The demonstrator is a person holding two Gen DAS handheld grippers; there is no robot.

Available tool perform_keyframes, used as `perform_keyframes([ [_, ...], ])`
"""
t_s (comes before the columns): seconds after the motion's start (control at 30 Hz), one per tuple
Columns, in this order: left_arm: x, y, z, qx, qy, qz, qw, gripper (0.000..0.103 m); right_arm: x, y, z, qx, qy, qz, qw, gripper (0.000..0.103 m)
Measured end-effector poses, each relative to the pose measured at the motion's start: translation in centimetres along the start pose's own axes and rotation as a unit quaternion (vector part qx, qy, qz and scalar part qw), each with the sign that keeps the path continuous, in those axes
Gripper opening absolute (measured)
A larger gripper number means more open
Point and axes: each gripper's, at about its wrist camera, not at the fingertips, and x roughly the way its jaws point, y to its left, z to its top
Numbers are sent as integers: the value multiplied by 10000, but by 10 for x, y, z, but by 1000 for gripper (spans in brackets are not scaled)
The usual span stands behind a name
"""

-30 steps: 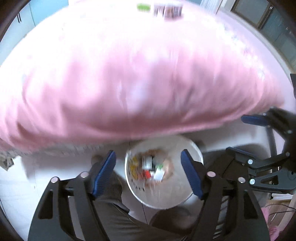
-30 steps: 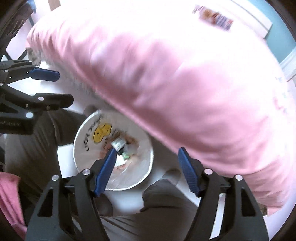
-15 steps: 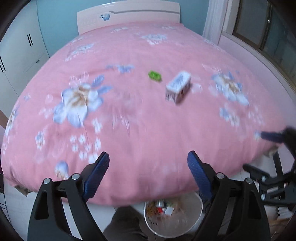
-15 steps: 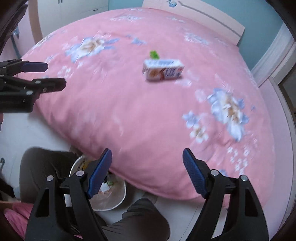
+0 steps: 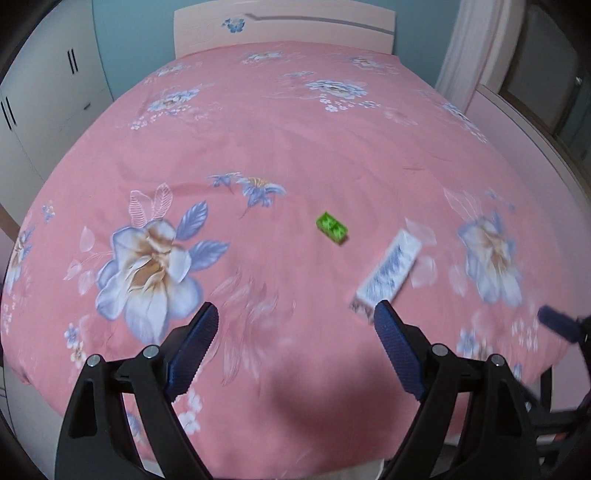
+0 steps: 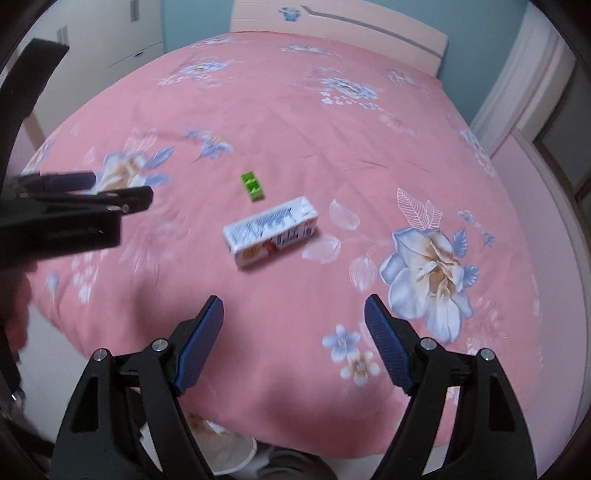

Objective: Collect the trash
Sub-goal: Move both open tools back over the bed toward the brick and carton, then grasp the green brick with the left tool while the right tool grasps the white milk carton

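Observation:
A white and blue carton lies on its side on the pink flowered bedspread; it also shows in the left wrist view. A small green wrapper lies just beyond it, and shows in the left wrist view. My right gripper is open and empty, short of the carton. My left gripper is open and empty, with the carton just past its right finger. The left gripper's side shows in the right wrist view.
A white bin rim shows at the foot of the bed, below the bedspread edge. A headboard stands at the far end. White wardrobes are on the left, a curtain and window on the right.
Both grippers have swung up from over the bin at the bed's foot and now face the top of the bed. The carton and green wrapper have come closer in view.

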Motion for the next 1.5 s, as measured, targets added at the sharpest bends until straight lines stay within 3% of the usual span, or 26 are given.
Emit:
perform_keyframes([
  [0.2, 46, -8, 39, -304, 284, -83, 9991, 88, 34, 4, 32, 400, 36, 33, 9992, 78],
  [0.4, 99, -12, 62, -425, 658, -225, 9967, 88, 81, 11, 47, 538, 106, -314, 9980, 78],
  [0.7, 173, -7, 77, -687, 1289, -1061, 9836, 88, 148, 7, 60, 1297, 292, -378, 9904, 78],
  [0.97, 215, -15, 80, -922, 1600, -1530, 9708, 71, 188, 1, 65, 1844, 498, -379, 9808, 78],
  [1.1, 227, -25, 82, -865, 1568, -1503, 9723, 64, 204, -6, 68, 1916, 575, -361, 9791, 78],
  [1.17, 230, -27, 85, -864, 1530, -1550, 9722, 50, 214, -10, 67, 1958, 685, -177, 9781, 77],
  [1.2, 232, -29, 86, -785, 1515, -1543, 9732, 44, 217, -10, 66, 1913, 725, -130, 9788, 72],
  [1.3, 237, -26, 86, -617, 1514, -1474, 9755, 26, 221, -9, 65, 1659, 720, -14, 9835, 68],
  [1.33, 237, -25, 86, -562, 1514, -1473, 9758, 24, 221, -9, 66, 1521, 733, 49, 9856, 66],
  [1.37, 237, -25, 86, -508, 1508, -1515, 9756, 24, 220, -8, 66, 1414, 746, 103, 9871, 53],
  [1.4, 236, -25, 86, -451, 1495, -1514, 9761, 24, 220, -8, 67, 1266, 788, 178, 9887, 48],
  [1.5, 227, -34, 82, -35, 1413, -1286, 9816, 24, 216, -9, 68, 881, 818, 258, 9924, 42],
])
